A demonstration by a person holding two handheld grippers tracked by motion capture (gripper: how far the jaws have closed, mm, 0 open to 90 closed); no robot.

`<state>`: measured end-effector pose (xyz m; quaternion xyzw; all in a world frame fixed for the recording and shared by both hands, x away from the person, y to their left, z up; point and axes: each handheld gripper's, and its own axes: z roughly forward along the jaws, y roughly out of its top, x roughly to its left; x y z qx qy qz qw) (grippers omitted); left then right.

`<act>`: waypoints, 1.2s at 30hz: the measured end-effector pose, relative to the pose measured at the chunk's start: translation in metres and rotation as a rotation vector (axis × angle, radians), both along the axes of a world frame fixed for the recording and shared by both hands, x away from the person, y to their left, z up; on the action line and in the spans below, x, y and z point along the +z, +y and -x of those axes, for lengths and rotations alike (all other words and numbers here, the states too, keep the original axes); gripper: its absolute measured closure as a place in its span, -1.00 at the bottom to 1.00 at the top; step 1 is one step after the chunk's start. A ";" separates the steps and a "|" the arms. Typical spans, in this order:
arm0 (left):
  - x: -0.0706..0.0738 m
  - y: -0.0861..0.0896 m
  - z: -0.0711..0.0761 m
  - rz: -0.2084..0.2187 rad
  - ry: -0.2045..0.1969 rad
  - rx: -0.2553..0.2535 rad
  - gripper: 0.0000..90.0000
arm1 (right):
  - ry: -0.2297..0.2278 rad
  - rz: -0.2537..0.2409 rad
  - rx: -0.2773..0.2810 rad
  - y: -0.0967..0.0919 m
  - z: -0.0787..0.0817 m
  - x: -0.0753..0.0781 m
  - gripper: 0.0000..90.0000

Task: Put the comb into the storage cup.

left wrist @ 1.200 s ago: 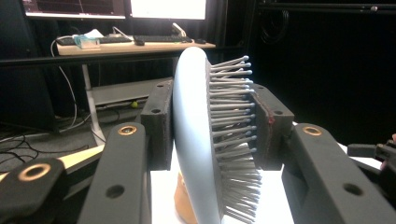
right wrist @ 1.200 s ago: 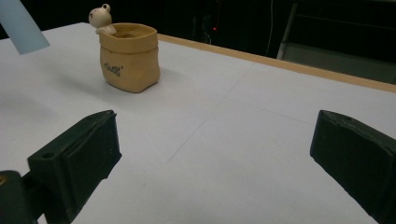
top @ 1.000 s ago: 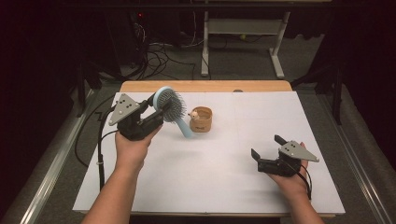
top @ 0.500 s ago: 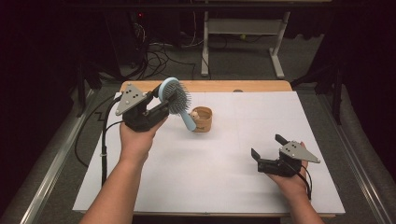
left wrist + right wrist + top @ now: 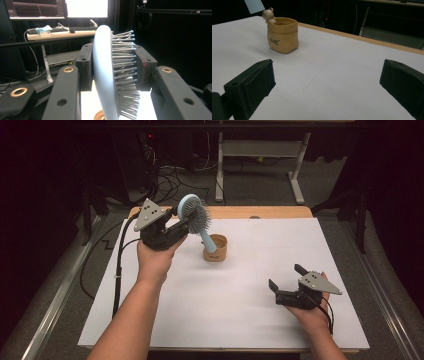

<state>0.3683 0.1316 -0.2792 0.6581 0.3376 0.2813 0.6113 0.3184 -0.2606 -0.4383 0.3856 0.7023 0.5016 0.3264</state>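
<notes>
My left gripper (image 5: pixel 184 222) is shut on the head of a light blue hairbrush (image 5: pixel 196 218), held in the air at the table's back left. In the left gripper view the brush (image 5: pixel 106 75) stands clamped between both pads, its grey bristles facing right. The brush handle slants down toward a small tan pot (image 5: pixel 215 248) with a little figure on its rim; the handle tip hangs just above it. My right gripper (image 5: pixel 287 279) rests open near the front right of the table, nothing between its fingers. The right gripper view has the pot (image 5: pixel 282 34) ahead at the left.
A white sheet (image 5: pixel 260 320) covers the table; a wooden edge (image 5: pixel 270 212) runs along the back. Metal rails flank both sides. Cables and a desk frame (image 5: pixel 260 150) lie on the floor behind. A desk with monitors (image 5: pixel 57 32) stands beyond the left gripper.
My left hand has carried the brush right and slightly up, bringing its handle over the tan pot. The right hand has stayed put.
</notes>
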 end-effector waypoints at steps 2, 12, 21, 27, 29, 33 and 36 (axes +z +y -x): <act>0.000 -0.003 -0.003 0.007 0.003 -0.006 0.29 | 0.000 0.000 0.000 0.000 0.000 0.000 -1.00; -0.001 -0.015 -0.021 0.007 -0.007 0.015 0.28 | -0.007 -0.013 0.003 -0.001 0.000 0.001 -1.00; -0.003 -0.022 -0.029 0.022 -0.013 0.021 0.28 | -0.007 -0.021 0.001 -0.002 0.000 0.001 -1.00; -0.003 -0.023 -0.034 0.034 -0.009 0.025 0.28 | -0.010 -0.020 -0.004 -0.002 0.000 0.001 -1.00; -0.003 -0.023 -0.035 0.031 -0.011 0.031 0.28 | -0.011 -0.020 -0.002 -0.002 -0.001 0.001 -0.99; -0.002 -0.024 -0.039 0.042 -0.012 0.030 0.28 | -0.010 -0.022 -0.004 -0.003 -0.001 0.002 -1.00; -0.003 -0.025 -0.040 0.029 -0.012 0.037 0.28 | -0.012 -0.025 -0.005 -0.003 -0.001 0.002 -1.00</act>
